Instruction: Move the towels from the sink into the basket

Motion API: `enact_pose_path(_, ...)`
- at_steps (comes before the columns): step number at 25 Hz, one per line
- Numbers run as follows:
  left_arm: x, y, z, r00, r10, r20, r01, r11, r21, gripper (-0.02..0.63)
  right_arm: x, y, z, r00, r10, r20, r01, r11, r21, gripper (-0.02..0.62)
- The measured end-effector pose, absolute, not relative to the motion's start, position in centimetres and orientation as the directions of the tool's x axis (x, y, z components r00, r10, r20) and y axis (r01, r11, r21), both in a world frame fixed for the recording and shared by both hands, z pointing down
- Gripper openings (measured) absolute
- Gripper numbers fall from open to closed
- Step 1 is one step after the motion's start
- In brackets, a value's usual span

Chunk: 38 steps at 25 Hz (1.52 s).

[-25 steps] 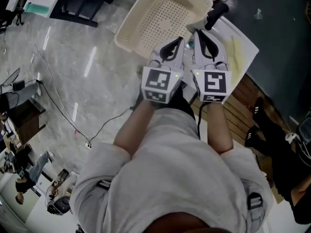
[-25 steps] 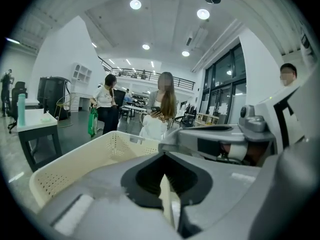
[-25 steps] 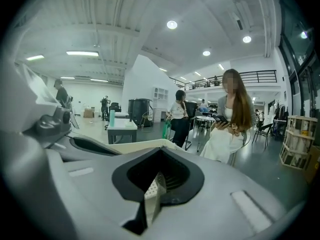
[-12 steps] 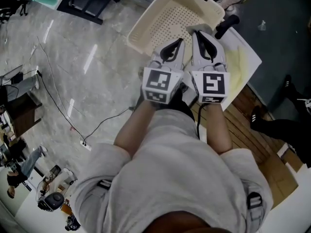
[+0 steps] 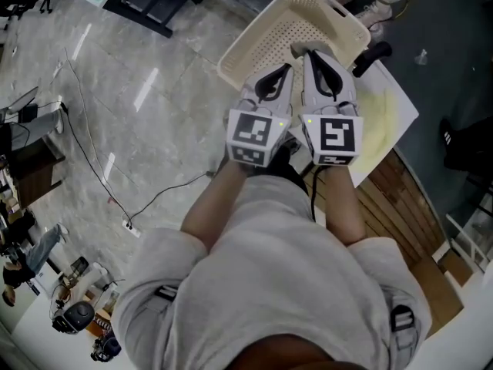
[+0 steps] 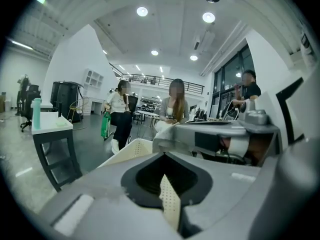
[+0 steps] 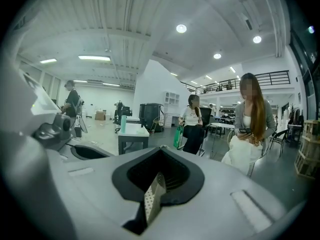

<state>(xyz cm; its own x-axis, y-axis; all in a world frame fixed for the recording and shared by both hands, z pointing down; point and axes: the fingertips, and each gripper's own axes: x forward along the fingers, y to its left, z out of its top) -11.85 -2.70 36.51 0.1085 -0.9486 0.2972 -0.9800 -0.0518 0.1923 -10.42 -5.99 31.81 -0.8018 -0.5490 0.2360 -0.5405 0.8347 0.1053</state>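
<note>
Both left gripper and right gripper pinch the basket rim, its length pointing up-right.

Arms reach forward side by side — left claw and right claw clamped on the basket.

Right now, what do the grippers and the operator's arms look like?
The left gripper and right gripper match: light grey shells, black teardrop-shaped jaw linings. Each carries a white cube with black square markers and a small green light. A dark cable hangs under the right one. The person wears a light grey top with sleeves pushed up.
</note>
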Motion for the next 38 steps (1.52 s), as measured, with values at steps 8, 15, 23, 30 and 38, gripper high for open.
enact_pose_path(8, -13.7, -2.7, 36.3, 0.119, -0.948, 0.296, -0.978, -0.060, 0.199, 0.020, -12.3, -6.3, 31.4, -0.792, -0.562, 0.238, -0.552, 0.826, 0.111, 0.009)
enact_pose_path(15, -15.3, -2.8, 36.5, 0.194, -0.937, 0.290, -0.967, -0.132, 0.219, 0.020, -13.6, -6.4, 31.9, -0.740, -0.623, 0.255, -0.615, 0.779, 0.119, 0.010)
enact_pose_path(23, -16.6, -3.7, 35.8, 0.331, -0.905, 0.266, -0.931, -0.269, 0.246, 0.020, -13.8, -6.4, 32.3, -0.625, -0.725, 0.290, -0.729, 0.674, 0.115, 0.009)
enact_pose_path(30, -16.0, -5.7, 36.3, 0.358, -0.892, 0.275, -0.921, -0.290, 0.259, 0.020, -12.0, -9.3, 33.6, -0.576, -0.753, 0.319, -0.767, 0.632, 0.107, 0.011)
enact_pose_path(38, -16.7, -9.8, 38.4, 0.318, -0.891, 0.325, -0.933, -0.234, 0.272, 0.020, -12.7, -14.1, 36.4, -0.595, -0.707, 0.382, -0.743, 0.665, 0.073, 0.011)
